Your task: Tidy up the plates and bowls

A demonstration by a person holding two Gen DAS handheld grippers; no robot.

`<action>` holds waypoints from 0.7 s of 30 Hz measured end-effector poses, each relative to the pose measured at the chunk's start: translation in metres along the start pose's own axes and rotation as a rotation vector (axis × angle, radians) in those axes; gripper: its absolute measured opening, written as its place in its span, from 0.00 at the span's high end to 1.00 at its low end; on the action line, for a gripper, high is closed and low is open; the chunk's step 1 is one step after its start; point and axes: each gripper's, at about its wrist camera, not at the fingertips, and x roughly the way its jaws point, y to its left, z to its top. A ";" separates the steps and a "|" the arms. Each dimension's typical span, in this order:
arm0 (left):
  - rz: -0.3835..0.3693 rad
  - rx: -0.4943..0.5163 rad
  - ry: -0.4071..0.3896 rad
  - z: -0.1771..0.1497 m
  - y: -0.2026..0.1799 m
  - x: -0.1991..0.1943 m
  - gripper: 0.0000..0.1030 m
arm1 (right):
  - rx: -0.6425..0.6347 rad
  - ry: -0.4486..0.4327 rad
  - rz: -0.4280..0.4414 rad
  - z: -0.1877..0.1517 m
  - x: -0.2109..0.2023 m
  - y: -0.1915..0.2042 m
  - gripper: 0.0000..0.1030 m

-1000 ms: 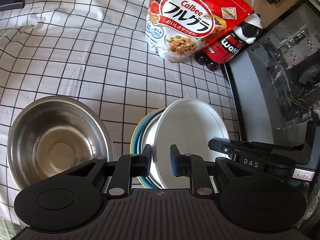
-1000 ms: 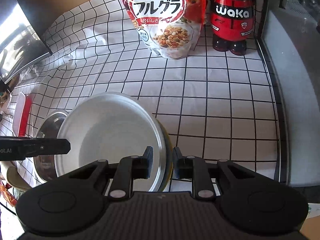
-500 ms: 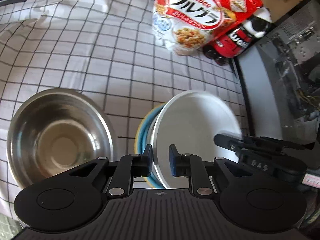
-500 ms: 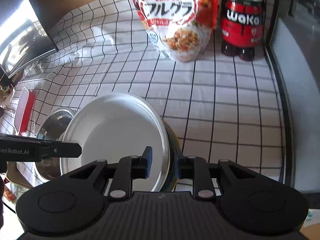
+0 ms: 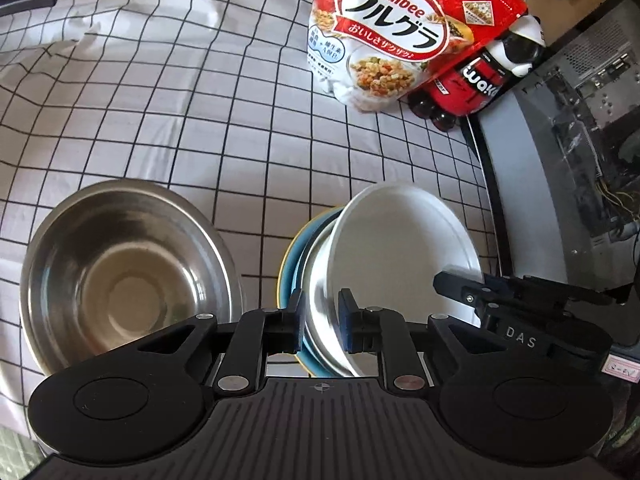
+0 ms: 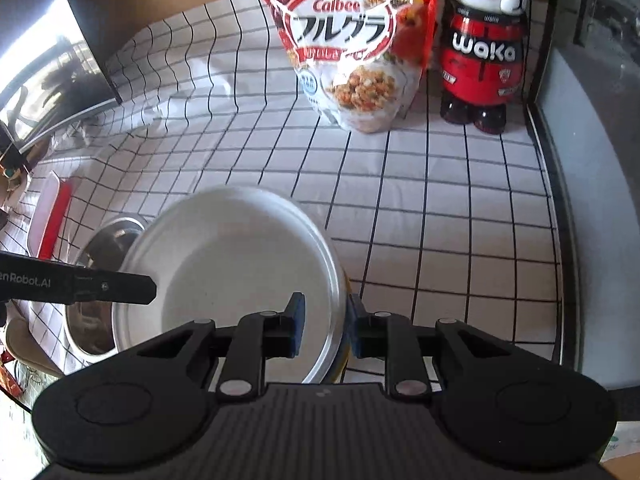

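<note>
A white-lined metal bowl [image 5: 404, 248] sits nested in a blue plate with a yellow rim [image 5: 294, 252] on the checked cloth. My left gripper [image 5: 319, 322] is shut on the near-left rim of the stack. My right gripper [image 6: 326, 326] is shut on the stack's right rim, with the white bowl [image 6: 232, 264] in front of it. A large empty steel bowl [image 5: 120, 276] stands to the left; it also shows behind the white bowl in the right wrist view [image 6: 108, 248].
A red Calbee cereal bag [image 5: 396, 32] and a red Waka bottle [image 5: 480, 80] stand at the back. A grey computer case [image 5: 568, 160] lines the right edge. A red-rimmed container [image 6: 50, 216] lies at far left.
Both grippers stay shut on the stack's rims. The cameras have shifted slightly, and the stack looks tilted and a little raised on the right side.
</note>
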 end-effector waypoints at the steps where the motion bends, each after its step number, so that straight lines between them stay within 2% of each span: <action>1: -0.011 -0.003 0.000 -0.001 0.003 0.001 0.80 | 0.002 0.003 -0.002 0.000 0.002 0.000 0.79; 6: 0.005 -0.024 -0.008 -0.003 0.014 0.000 0.74 | 0.024 0.011 -0.011 0.001 0.008 -0.003 0.79; 12: -0.113 -0.080 -0.050 -0.003 0.034 -0.024 0.74 | 0.035 -0.004 -0.020 0.001 0.001 -0.004 0.78; 15: -0.135 -0.107 -0.079 -0.002 0.052 -0.040 0.74 | 0.025 -0.061 -0.036 0.002 -0.015 0.002 0.78; 18: -0.082 -0.137 -0.128 -0.002 0.076 -0.058 0.74 | 0.030 -0.146 -0.039 0.003 -0.040 0.014 0.78; 21: 0.047 -0.159 -0.177 -0.001 0.105 -0.073 0.74 | 0.059 -0.187 0.049 0.005 -0.057 0.031 0.78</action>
